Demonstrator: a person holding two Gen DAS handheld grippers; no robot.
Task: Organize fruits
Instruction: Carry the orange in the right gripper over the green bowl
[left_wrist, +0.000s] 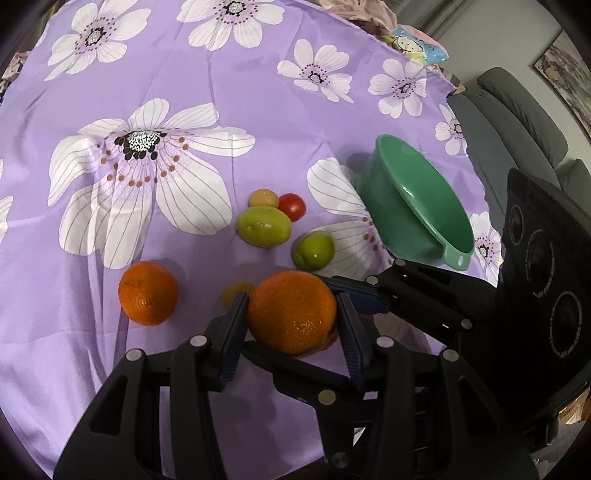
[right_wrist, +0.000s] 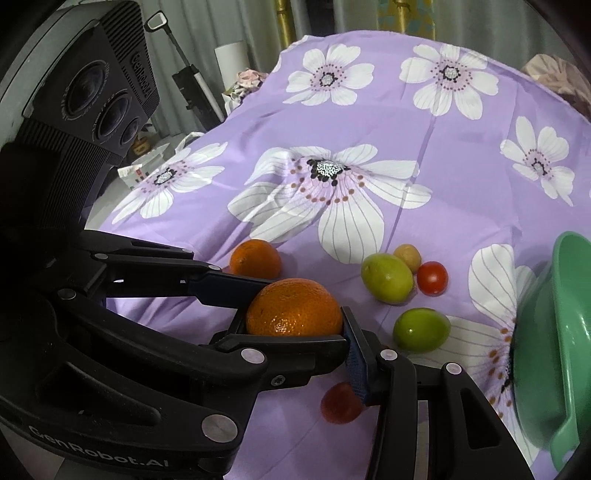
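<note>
My left gripper (left_wrist: 291, 314) is shut on a large orange (left_wrist: 291, 312), held just above the purple flowered cloth; the orange also shows in the right wrist view (right_wrist: 294, 307). My right gripper (left_wrist: 369, 291) reaches in from the right beside the orange, and its state is unclear. A second orange (left_wrist: 148, 292) lies to the left. Two green limes (left_wrist: 263, 226) (left_wrist: 314, 250), a red tomato (left_wrist: 291, 206) and a small yellowish fruit (left_wrist: 263, 198) lie beyond. Another red tomato (right_wrist: 341, 402) lies under the grippers. A green bowl (left_wrist: 424, 199) stands tilted at the right.
The cloth-covered table (left_wrist: 147, 92) drops off at the right, where a grey sofa (left_wrist: 517, 110) stands. A small yellow fruit (left_wrist: 236, 290) lies partly hidden behind my left finger. Folded fabric (left_wrist: 417, 42) lies at the far edge.
</note>
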